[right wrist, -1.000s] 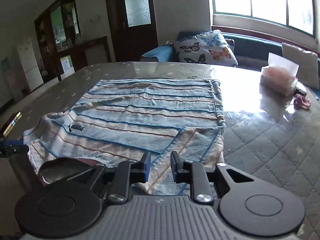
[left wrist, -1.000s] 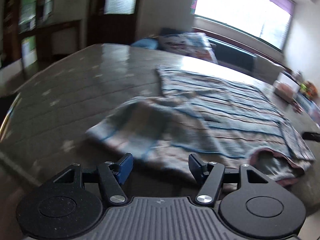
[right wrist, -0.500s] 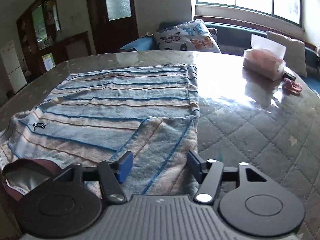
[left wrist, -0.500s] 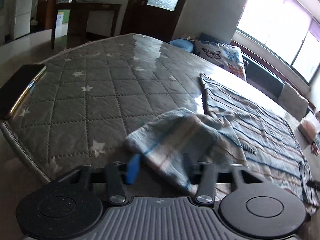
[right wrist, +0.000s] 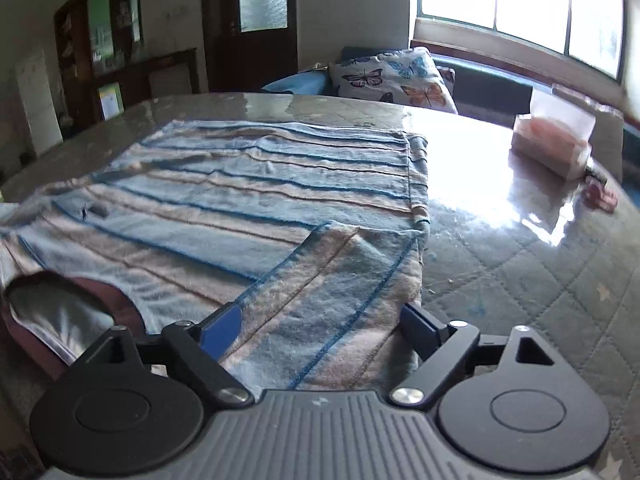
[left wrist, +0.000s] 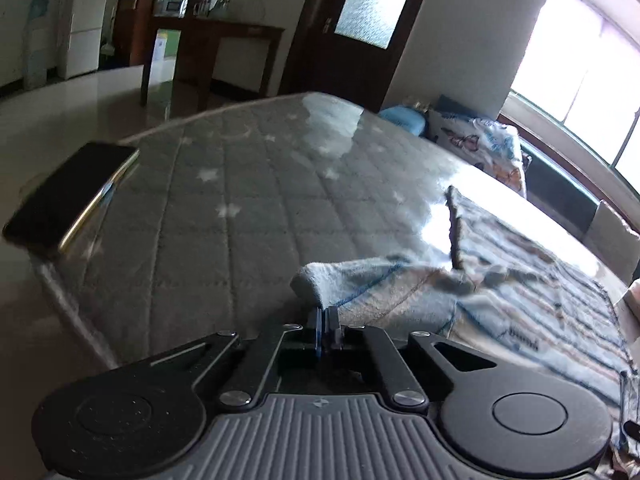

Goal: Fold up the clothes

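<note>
Your left hand-held gripper (left wrist: pixel 325 330) pinches the blue-striped fleecy shirt's (right wrist: pixel 280 200) sleeve (left wrist: pixel 320 280); carry it flat across the body while your right hand-held gripper (right wrist: pixel 320 326) waits wide open

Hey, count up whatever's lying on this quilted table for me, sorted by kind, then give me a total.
Striped shirt: 1
Black phone: 1
Tissue pack: 1
Small pink item beside the tissue pack, too blurred to identify: 1
Total: 4
</note>
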`<state>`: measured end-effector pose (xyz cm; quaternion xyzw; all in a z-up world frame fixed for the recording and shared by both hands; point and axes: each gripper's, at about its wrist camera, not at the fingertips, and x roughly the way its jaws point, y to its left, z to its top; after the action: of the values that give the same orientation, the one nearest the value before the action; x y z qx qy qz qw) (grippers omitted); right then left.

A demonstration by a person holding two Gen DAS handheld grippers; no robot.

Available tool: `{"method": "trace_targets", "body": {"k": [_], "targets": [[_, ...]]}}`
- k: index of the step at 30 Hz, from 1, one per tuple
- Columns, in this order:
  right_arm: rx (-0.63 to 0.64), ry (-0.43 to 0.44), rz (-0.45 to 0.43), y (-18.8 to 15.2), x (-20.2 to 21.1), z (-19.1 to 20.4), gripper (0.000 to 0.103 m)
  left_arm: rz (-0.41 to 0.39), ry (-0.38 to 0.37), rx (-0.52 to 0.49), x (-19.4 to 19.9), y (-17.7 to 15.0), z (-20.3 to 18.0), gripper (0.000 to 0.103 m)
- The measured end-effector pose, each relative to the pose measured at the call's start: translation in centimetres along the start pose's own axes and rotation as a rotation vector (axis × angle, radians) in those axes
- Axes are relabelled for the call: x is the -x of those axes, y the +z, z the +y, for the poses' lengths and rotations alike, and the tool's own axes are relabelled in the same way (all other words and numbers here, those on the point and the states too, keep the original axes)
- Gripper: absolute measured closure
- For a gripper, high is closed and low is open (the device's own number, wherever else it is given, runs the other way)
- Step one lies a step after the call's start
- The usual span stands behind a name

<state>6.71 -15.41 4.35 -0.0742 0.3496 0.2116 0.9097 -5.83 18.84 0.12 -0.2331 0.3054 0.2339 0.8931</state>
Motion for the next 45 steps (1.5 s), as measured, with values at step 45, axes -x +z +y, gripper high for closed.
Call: {"method": "trace_targets", "body": {"k": [45], "targets": [[0.02, -0.007, -0.042, -0.4, -1.0, 0.7, 0.0, 0.049, -0.56, -0.48, 2.7, -1.4, -10.2, 0.064]]}}
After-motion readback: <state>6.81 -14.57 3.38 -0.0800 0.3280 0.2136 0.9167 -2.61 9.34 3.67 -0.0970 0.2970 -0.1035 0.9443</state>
